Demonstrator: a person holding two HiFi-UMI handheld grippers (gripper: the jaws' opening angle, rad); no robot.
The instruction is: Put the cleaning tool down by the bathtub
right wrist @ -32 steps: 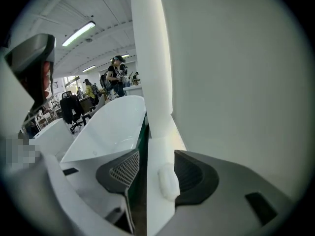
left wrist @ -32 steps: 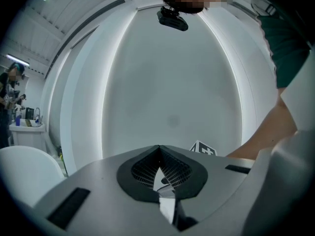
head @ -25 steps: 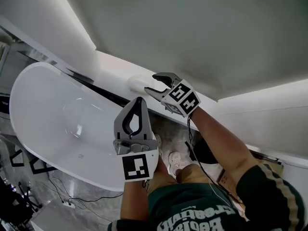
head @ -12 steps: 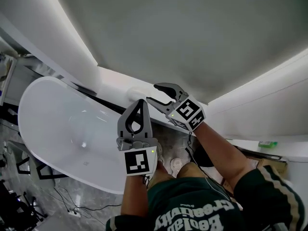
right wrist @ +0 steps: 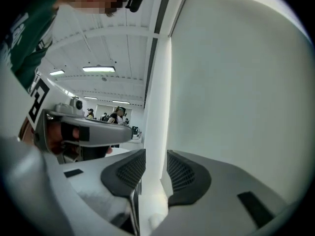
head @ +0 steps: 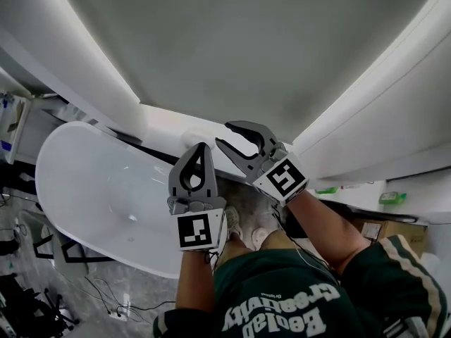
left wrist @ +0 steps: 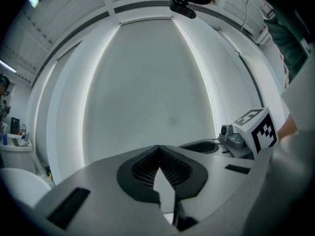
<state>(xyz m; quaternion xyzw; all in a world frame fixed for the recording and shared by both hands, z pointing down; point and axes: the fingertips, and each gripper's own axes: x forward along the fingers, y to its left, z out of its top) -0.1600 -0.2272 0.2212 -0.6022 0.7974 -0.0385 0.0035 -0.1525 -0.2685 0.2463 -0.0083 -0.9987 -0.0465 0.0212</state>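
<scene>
Above the bathtub (head: 106,189), the left hand-held gripper (head: 202,146) had its jaws together and empty while the right hand-held gripper (head: 222,133), jaws apart, had been closing on nothing; the cleaning tool (head: 194,139) apparently lay on the ledge (head: 165,122) behind the bathtub, leaving only withdrawal.

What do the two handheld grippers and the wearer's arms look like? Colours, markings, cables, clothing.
Left gripper and right gripper: grey plastic, curved jaws with dark ribbed pads. Each carries a white cube with black square markers. A thin black cable trails from the right one, whose jaws have just been closing on nothing. Forearms bare; dark green shirt with pale lettering, cream-striped sleeve.
</scene>
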